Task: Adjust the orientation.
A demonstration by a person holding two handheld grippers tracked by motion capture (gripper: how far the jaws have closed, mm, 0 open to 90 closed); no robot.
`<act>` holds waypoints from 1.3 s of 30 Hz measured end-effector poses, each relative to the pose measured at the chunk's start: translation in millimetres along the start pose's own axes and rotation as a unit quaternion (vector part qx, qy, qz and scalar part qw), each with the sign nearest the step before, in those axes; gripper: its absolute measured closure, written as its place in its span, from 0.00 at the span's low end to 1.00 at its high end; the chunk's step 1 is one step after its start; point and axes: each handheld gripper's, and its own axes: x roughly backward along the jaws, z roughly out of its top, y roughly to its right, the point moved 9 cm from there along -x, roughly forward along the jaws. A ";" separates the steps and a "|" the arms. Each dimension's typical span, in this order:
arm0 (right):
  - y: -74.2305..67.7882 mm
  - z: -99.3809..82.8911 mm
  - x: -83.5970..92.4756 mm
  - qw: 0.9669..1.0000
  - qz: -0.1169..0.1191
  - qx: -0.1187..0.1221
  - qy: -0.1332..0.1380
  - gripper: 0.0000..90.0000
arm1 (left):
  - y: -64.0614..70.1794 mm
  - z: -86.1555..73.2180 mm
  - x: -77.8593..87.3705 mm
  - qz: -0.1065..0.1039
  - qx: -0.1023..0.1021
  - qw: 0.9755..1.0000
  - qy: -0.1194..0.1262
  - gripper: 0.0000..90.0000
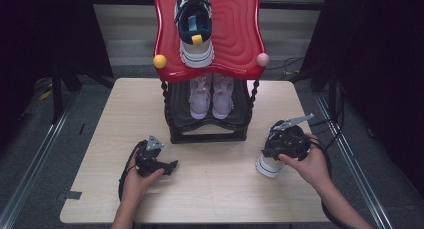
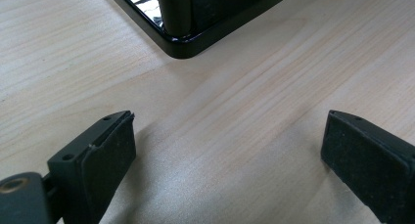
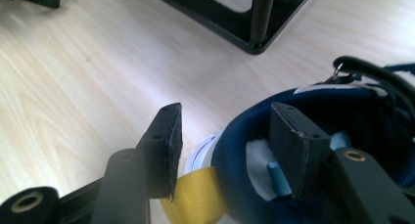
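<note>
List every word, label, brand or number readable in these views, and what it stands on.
None can be read: no lettering shows on the navy sneaker, its yellow pull tab, the sneaker on the red shelf, the pink shoes or the table.

A staged recording room, like a lab: one pale wooden surface (image 1: 210, 189) ringed by black curtains (image 1: 45, 34), metal floor rails (image 1: 30, 164), loose cables (image 1: 295, 64).
</note>
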 end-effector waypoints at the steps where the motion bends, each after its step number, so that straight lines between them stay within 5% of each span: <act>1: -0.6 -0.5 0.1 1.000 0.005 0.008 -0.006 0.50 | 0.0 0.0 0.0 0.000 0.000 1.000 0.000 0.06; 9: -2.6 -1.7 1.3 0.998 0.008 0.024 -0.058 0.50 | 0.0 0.0 0.0 0.000 0.000 1.000 0.000 0.06; 25: -3.2 -7.1 -3.3 0.984 0.020 0.070 -0.165 0.55 | 0.1 0.0 0.0 0.000 0.001 1.000 0.001 0.06; 29: -2.7 -2.8 -1.1 0.984 0.022 0.070 -0.162 0.53 | 0.1 0.0 0.0 0.000 0.001 1.000 0.001 0.06; 30: -4.0 2.3 2.3 0.987 0.031 0.060 -0.144 0.51 | 0.2 0.1 -0.2 -0.001 0.001 1.000 0.002 0.06; 33: -4.6 4.9 5.4 0.990 0.028 0.059 -0.127 0.45 | 0.2 0.1 -0.2 -0.001 0.001 1.000 0.002 0.06; 39: -5.0 -3.7 5.3 0.988 0.023 0.066 -0.140 0.42 | 0.1 0.1 -0.1 0.000 0.000 1.000 0.001 0.06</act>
